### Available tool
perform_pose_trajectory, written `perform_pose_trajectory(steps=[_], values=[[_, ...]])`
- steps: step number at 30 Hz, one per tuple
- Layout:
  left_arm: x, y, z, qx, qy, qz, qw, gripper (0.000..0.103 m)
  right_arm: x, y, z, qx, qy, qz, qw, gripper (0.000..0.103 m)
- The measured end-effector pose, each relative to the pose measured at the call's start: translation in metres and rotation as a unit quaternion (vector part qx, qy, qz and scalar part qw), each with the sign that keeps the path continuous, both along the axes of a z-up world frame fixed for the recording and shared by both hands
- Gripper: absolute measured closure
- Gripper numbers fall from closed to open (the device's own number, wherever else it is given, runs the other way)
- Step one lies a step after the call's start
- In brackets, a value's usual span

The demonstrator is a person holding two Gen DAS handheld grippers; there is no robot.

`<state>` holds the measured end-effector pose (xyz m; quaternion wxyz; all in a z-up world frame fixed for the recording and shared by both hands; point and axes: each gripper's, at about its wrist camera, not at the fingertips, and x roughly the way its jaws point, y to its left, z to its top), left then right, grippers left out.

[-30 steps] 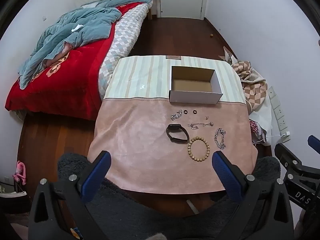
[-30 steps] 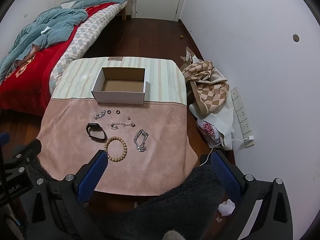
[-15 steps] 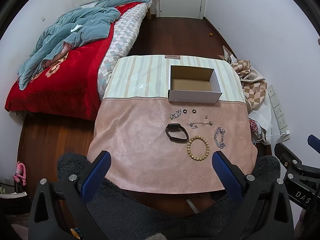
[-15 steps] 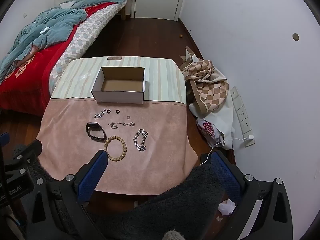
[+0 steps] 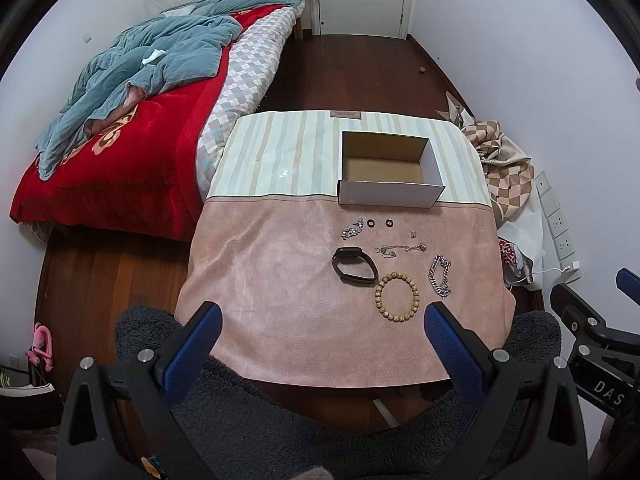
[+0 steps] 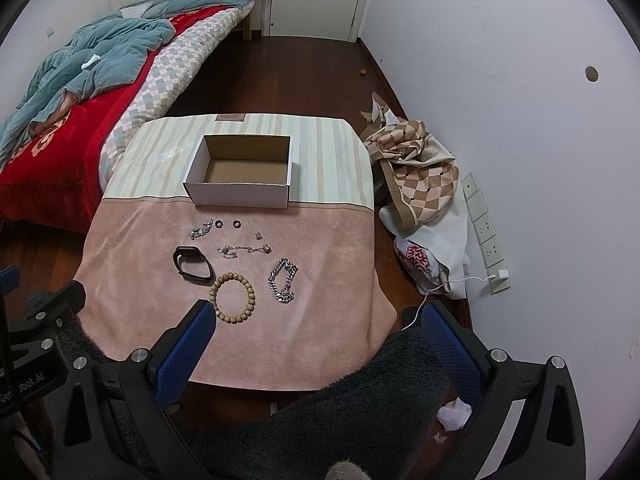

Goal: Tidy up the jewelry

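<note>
**Mei:** Both grippers hang back over the near edge of the table (image 5: 248, 280). The left gripper (image 5: 320, 332) has its blue pads spread wide and holds nothing, and the right gripper (image 6: 316, 332) is the same, wide apart and empty.

**Tom:** And the jewelry?

**Mei:** All of it lies loose on the pink cloth, on the near side of the white box (image 5: 390, 192), none inside it. Just beside the box's front wall sit two small dark rings (image 5: 379, 223) and a little silver cluster (image 5: 352, 230). Nearer to us than those lie a thin chain (image 5: 400, 249) and a black band (image 5: 355, 267). Furthest from the box, closest to the grippers, are the wooden bead bracelet (image 5: 397, 298) and a heavy silver chain bracelet (image 5: 440, 276).

**Tom:** What might go wrong?

**Mei:** My guess is that the flat pieces are the trouble. The rings and thin chain lie low on soft cloth, so wide pads could pinch fabric along with them and drag the cloth, shifting the rest. The bead bracelet may roll or swing out of a loose pinch. A chain lifted by one end will dangle and could catch the box's rim, not drop in.

**Tom:** Beyond the table?

**Mei:** A bed (image 5: 120, 152) lies well off to the box's left, and a checked bag (image 6: 416, 176) slumps against the wall on its right.
</note>
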<state>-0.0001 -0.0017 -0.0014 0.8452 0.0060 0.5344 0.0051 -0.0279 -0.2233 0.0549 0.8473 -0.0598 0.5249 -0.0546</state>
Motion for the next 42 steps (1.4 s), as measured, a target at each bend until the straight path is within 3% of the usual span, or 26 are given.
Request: perform_pose_trajectory(steps=[42], values=[[0.004,-0.006,0.016,0.001,-0.011,-0.002,0.9999,0.0,0.002,-0.002,0.011,0.009,-0.006,-0.005,1.0,0.0]])
